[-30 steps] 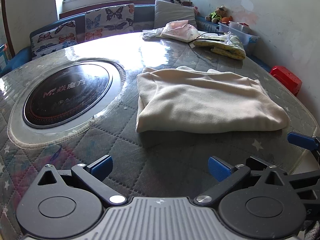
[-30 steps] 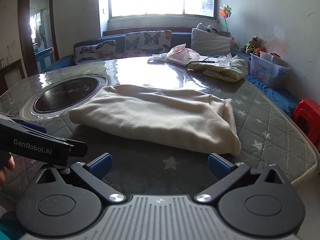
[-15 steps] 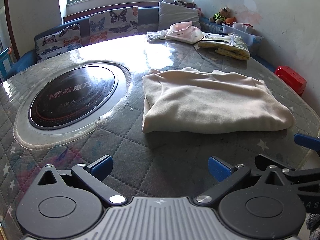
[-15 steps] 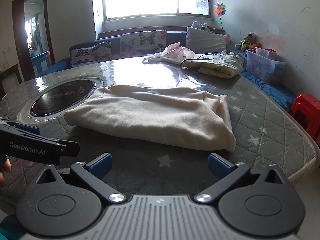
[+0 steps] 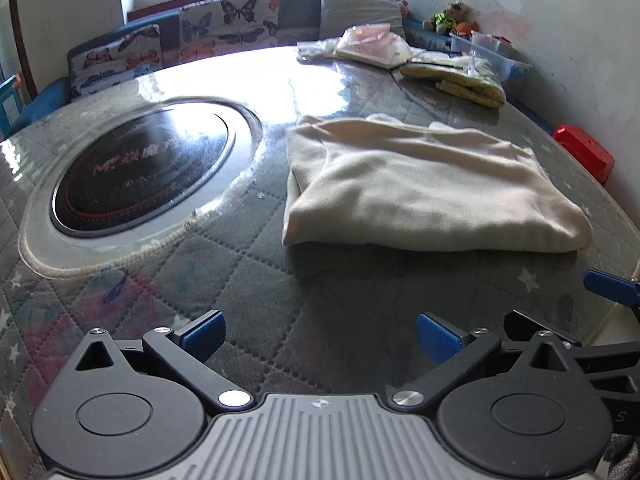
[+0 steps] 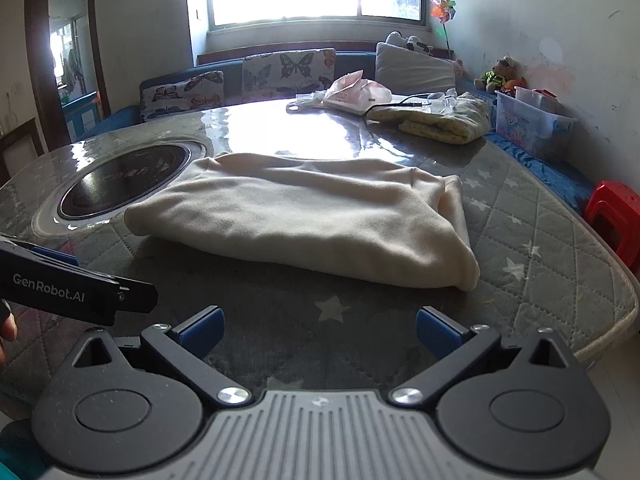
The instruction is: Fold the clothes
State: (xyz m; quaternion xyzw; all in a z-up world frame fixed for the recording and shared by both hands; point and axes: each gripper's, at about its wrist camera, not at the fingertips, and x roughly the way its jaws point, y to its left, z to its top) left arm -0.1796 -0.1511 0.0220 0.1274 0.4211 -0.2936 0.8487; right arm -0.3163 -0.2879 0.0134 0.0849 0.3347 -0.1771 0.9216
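A cream garment (image 5: 424, 188) lies folded into a thick rectangle on the quilted grey table cover (image 5: 240, 280); it also shows in the right wrist view (image 6: 320, 216). My left gripper (image 5: 318, 338) is open and empty, held above the table short of the garment's near edge. My right gripper (image 6: 318, 330) is open and empty, also short of the garment. The left gripper's body (image 6: 72, 292) shows at the left of the right wrist view, and a blue pad of the right gripper (image 5: 608, 286) shows at the right of the left wrist view.
A round black induction cooktop (image 5: 140, 176) is set into the table left of the garment. A yellow folded cloth (image 6: 444, 120) and plastic bags (image 6: 352, 92) lie at the far side. A red stool (image 6: 616, 216) stands right of the table. A sofa with butterfly cushions (image 6: 288, 68) lines the wall.
Both grippers have shifted slightly, with the left wrist view swinging left so the garment sits further right. The garment has not moved and both grippers stay open.
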